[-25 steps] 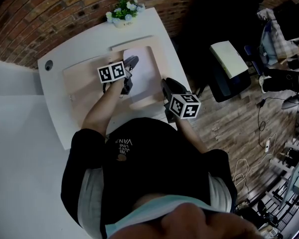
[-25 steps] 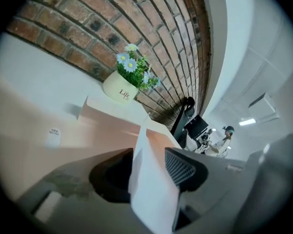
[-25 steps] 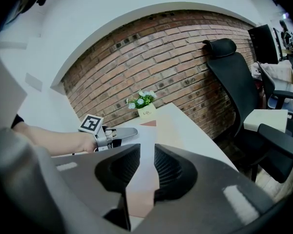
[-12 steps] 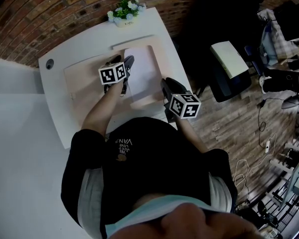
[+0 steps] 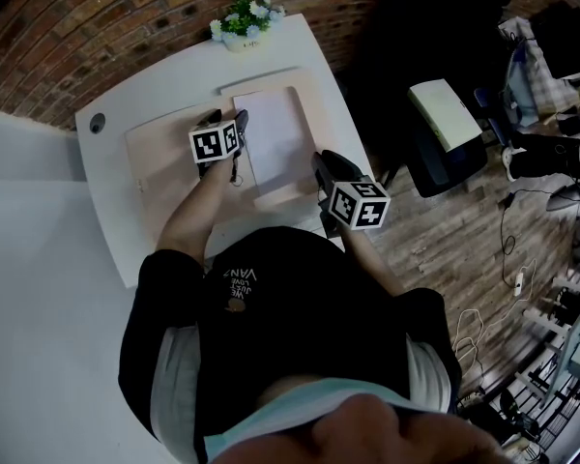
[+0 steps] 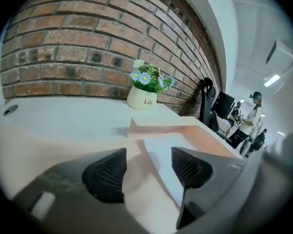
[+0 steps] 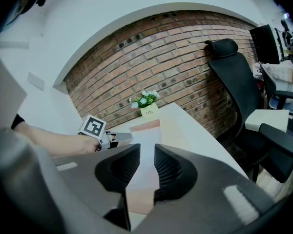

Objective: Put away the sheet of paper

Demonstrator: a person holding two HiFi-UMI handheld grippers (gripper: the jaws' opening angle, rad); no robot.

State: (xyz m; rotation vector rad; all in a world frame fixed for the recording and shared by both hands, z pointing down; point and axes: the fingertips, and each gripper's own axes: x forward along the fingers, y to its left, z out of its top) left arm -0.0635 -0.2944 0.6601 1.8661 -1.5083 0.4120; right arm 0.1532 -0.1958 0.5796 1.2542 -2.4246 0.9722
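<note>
A white sheet of paper (image 5: 275, 133) lies flat on the right half of an open pink folder (image 5: 164, 162) on the white table (image 5: 106, 230). My left gripper (image 5: 227, 121) hovers at the sheet's left edge. In the left gripper view the left gripper (image 6: 147, 167) is open wide, the sheet (image 6: 161, 162) lying below and between its pads without touching them. My right gripper (image 5: 321, 165) stays at the folder's near right corner. In the right gripper view the right gripper (image 7: 147, 165) has a narrow gap and holds nothing.
A small pot of flowers (image 5: 242, 27) stands at the table's far edge, also seen as the pot (image 6: 143, 97) against the brick wall. A black office chair (image 7: 239, 96) is right of the table. The folder's raised back flap (image 6: 161, 128) stands behind the sheet.
My left gripper has opened, let go of the sheet and drawn slightly left; the sheet now lies flat in the folder. The right gripper has not moved.
</note>
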